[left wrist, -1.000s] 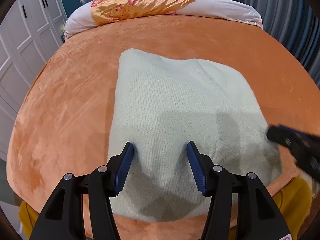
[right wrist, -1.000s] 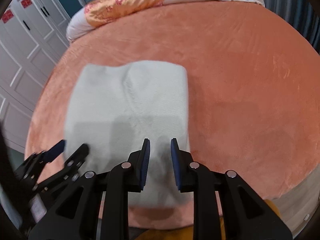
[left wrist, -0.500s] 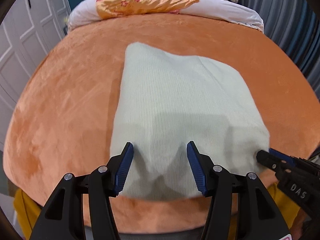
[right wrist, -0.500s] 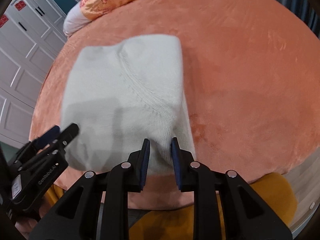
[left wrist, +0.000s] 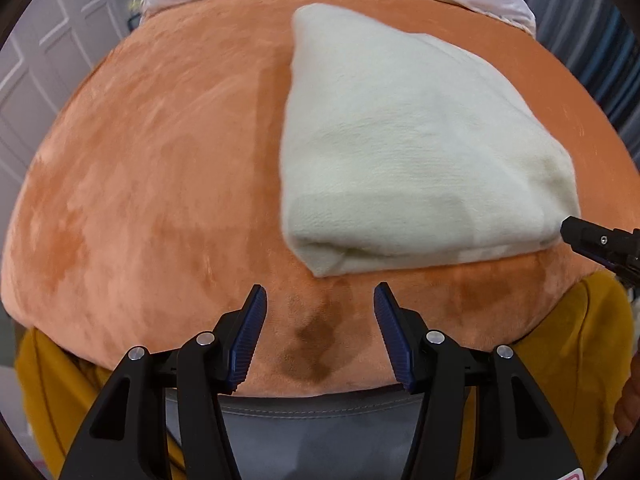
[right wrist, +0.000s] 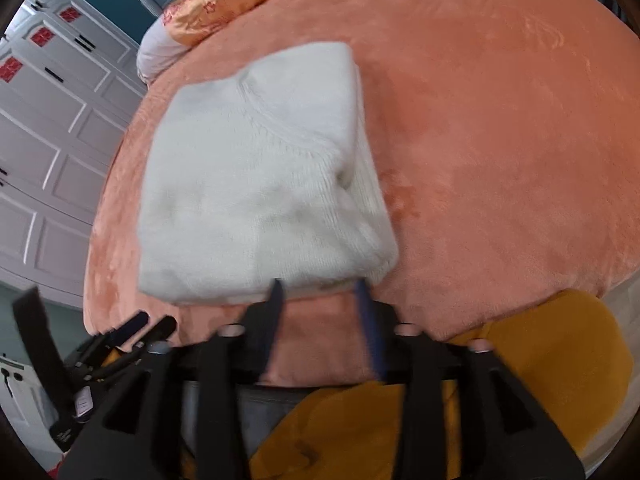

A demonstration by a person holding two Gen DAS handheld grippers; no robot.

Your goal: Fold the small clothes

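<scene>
A cream knitted sweater [left wrist: 416, 152] lies folded in a thick rectangle on the orange plush bed cover [left wrist: 160, 168]; it also shows in the right wrist view [right wrist: 260, 184]. My left gripper [left wrist: 320, 300] is open and empty, hovering over bare cover just in front of the sweater's near left corner. My right gripper [right wrist: 320, 292] is open and empty, blurred, its tips at the sweater's near edge. Its tip shows at the right edge of the left wrist view [left wrist: 600, 240].
The bed cover [right wrist: 500, 140] stretches to the right of the sweater. An orange flowered quilt [right wrist: 232, 0] and white pillow lie at the head. White cupboard doors [right wrist: 52, 140] stand to the left. Yellow fabric [right wrist: 520, 360] hangs below the bed's near edge.
Both grippers have pulled back toward the bed's near edge. The right jaws have opened wider. The left gripper has shifted left, off the sweater.
</scene>
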